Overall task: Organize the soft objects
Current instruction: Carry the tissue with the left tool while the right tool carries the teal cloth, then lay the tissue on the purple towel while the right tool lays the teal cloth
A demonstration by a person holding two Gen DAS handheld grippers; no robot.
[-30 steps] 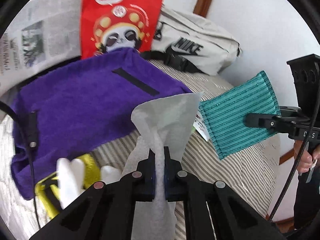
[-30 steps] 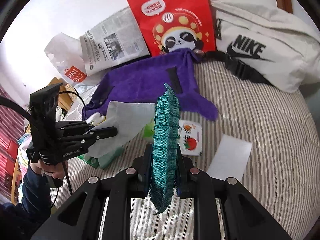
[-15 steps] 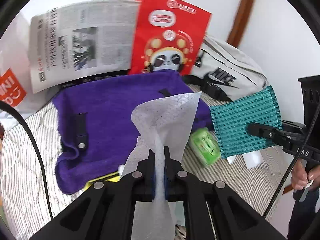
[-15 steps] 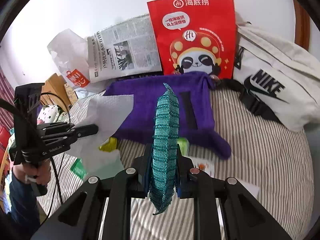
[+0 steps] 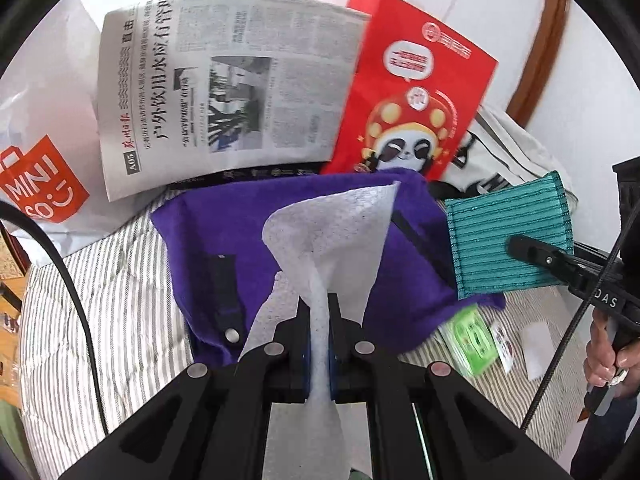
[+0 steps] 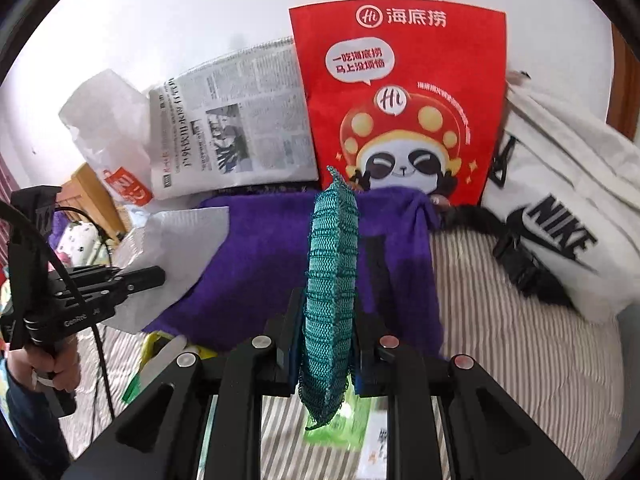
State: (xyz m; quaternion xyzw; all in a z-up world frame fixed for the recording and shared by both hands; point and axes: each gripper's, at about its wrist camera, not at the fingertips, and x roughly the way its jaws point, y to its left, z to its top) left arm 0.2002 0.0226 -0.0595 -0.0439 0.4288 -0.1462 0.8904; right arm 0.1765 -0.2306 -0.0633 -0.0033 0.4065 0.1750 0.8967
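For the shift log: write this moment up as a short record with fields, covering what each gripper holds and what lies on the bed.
left gripper: shut on white tissue sheet, held up above the bed
right gripper: shut on teal knit cloth, held edge-up
surface: striped bed cover
on the bed: purple towel spread flat; green packet near its corner
at the wall: newspaper, red panda bag, white Nike bag, Miniso bag

The green packet [image 6: 340, 416] (blurred, its print unreadable) is mostly hidden behind the teal cloth [image 6: 330, 280].
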